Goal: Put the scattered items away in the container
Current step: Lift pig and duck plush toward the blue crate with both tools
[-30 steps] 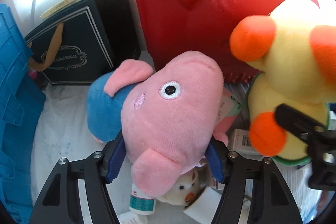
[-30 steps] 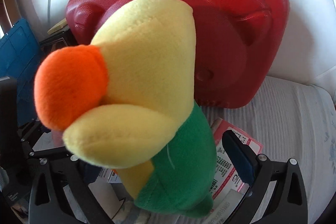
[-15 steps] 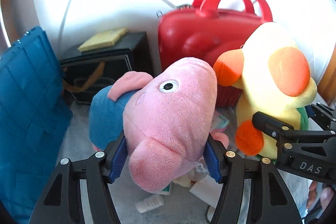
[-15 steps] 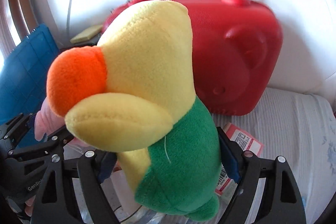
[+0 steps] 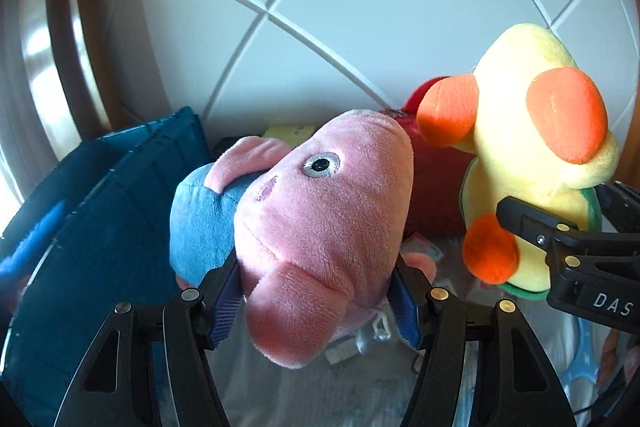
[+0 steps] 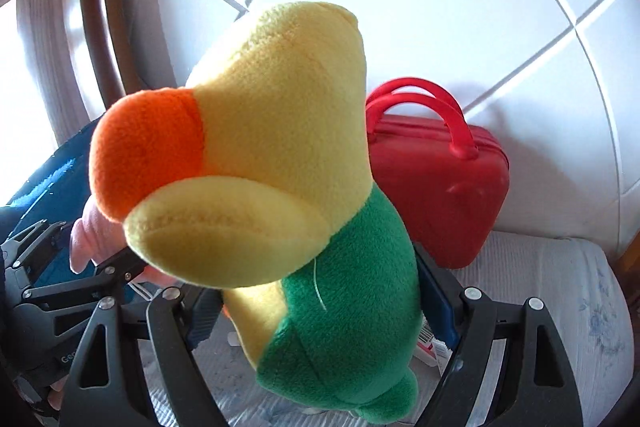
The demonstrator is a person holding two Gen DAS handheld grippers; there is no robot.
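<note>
My left gripper [image 5: 316,301] is shut on a pink pig plush [image 5: 320,227] with a blue body and holds it up in the air. My right gripper [image 6: 320,311] is shut on a yellow duck plush [image 6: 280,155] with an orange beak and green clothes, also lifted. The duck shows at the right of the left wrist view [image 5: 532,147], with the right gripper [image 5: 568,243] clamped on it. A blue crate [image 5: 104,227] stands low at the left; it also shows in the right wrist view [image 6: 52,183].
A red carry case [image 6: 436,183] stands against the white tiled wall [image 5: 320,7]. Small packets and bottles [image 5: 360,343] lie on the white cloth below. A brown wooden frame [image 6: 96,27] runs up the left side.
Both grippers have risen with their plush toys. The red case, black box and clutter have dropped lower in view, and more of the wall shows.
</note>
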